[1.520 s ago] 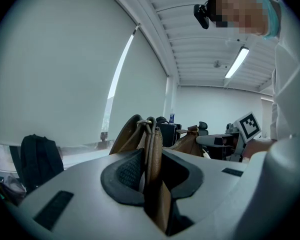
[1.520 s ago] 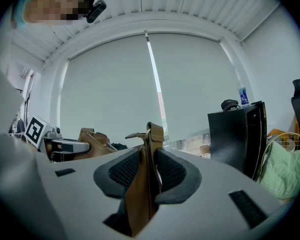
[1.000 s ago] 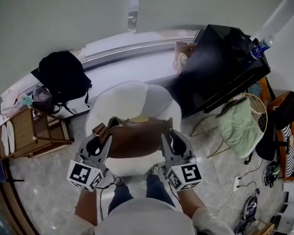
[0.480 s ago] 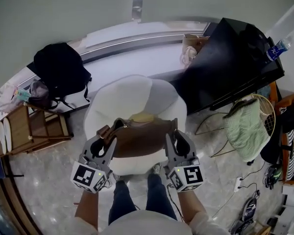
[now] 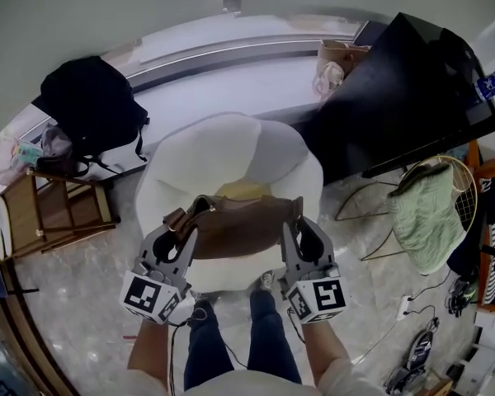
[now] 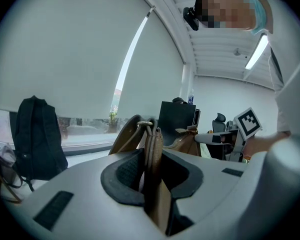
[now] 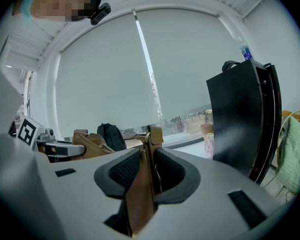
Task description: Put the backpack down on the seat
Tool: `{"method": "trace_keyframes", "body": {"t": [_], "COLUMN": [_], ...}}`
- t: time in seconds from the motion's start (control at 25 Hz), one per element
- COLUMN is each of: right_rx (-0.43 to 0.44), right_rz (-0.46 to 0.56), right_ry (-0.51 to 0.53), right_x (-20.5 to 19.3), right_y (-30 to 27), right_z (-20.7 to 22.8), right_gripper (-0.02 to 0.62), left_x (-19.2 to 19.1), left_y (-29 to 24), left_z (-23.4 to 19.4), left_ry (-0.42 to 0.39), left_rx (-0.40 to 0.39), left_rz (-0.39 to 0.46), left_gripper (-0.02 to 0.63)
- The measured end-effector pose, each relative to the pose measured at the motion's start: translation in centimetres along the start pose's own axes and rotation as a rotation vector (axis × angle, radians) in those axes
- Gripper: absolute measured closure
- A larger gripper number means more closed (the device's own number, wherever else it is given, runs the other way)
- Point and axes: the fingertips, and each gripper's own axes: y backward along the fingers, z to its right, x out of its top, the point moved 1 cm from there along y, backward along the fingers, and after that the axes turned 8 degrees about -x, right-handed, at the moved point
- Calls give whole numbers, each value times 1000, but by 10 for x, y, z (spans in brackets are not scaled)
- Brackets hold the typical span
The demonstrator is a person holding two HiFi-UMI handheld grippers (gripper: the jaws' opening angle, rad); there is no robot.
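Observation:
The brown leather backpack [image 5: 235,225] hangs level between my two grippers, over the front half of the round white seat [image 5: 223,159]. My left gripper [image 5: 184,236] is shut on the brown strap [image 6: 153,144] at the bag's left end. At the bag's right end, my right gripper [image 5: 291,231] has just been closing its jaws, and a brown strap [image 7: 140,194] is pinched between its pads. In the left gripper view the bag's body [image 6: 187,141] stretches away toward the right gripper [image 6: 225,139]. Whether the bag's bottom touches the seat is hidden.
A black backpack [image 5: 87,110] leans on the window ledge at the left, above a wooden rack [image 5: 54,217]. A large black panel [image 5: 404,89] stands right of the seat. A green cloth [image 5: 425,213] drapes a wire basket. The person's legs [image 5: 231,341] stand before the seat.
Both grippers have come down together with the brown backpack toward the white seat. The grips on the straps look the same.

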Motion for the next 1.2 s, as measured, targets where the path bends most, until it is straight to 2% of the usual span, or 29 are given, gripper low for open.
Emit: {"method": "trace_keyframes", "body": {"t": [0.44,0.96,1.2], "right_rx": [32,19,11], "right_rz": [-46,-95,-109], "right_ry": [-6,4,14], "right_x": [-67,-149,-178], "right_y": [-47,-89,-106], "right_z": [20,44,55], "right_gripper": [477,483,485], "left_x": [-65,-142,-168], "left_y": [-35,-74,-94], "left_z": [-32,-59,-70], "left_ry": [15,18,48], "left_rx": [21,3,-1], "left_rz": [-36,-77,-72], "left_gripper": [512,512,512]}}
